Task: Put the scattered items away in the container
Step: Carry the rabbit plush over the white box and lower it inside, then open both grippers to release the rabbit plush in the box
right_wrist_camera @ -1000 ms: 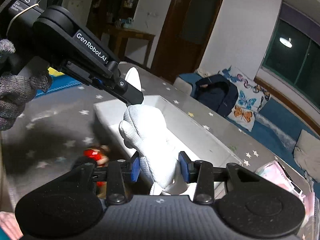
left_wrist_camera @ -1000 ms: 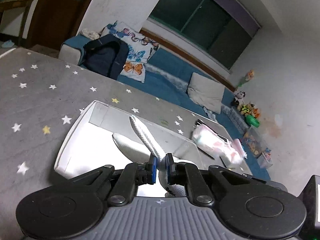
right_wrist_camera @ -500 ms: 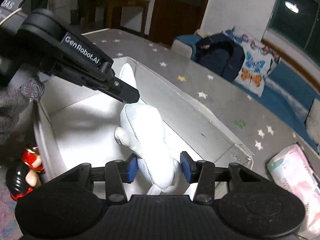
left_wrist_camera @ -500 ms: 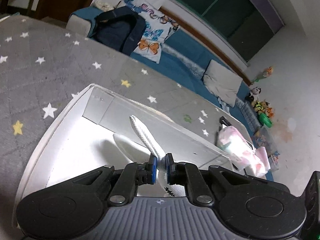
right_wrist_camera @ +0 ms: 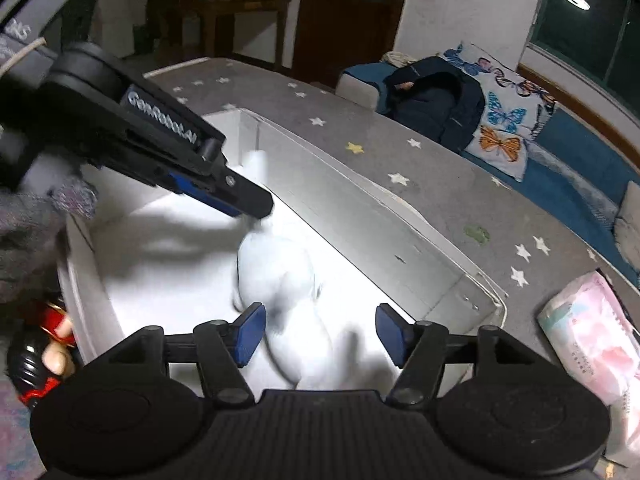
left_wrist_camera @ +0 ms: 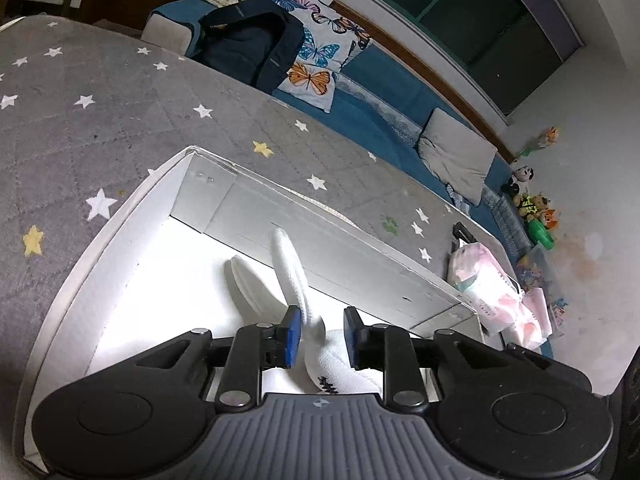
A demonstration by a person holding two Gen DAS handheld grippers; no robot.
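A white plush rabbit (right_wrist_camera: 280, 276) lies inside the white box (right_wrist_camera: 360, 216) on the grey star-patterned surface. In the left wrist view its ears (left_wrist_camera: 290, 268) stick up between the open jaws of my left gripper (left_wrist_camera: 320, 338), over the box (left_wrist_camera: 132, 216). My right gripper (right_wrist_camera: 320, 330) is open above the rabbit's body, which looks blurred. The left gripper (right_wrist_camera: 248, 204) shows in the right wrist view above the rabbit's head.
A red and black toy figure (right_wrist_camera: 40, 356) lies outside the box's near left wall. A pink tissue pack (right_wrist_camera: 592, 340) lies on the surface to the right, also in the left wrist view (left_wrist_camera: 492, 292). A blue sofa with a dark backpack (left_wrist_camera: 248, 44) stands beyond.
Both grippers lowered the rabbit into the box, then opened. The rabbit has dropped free onto the box floor.
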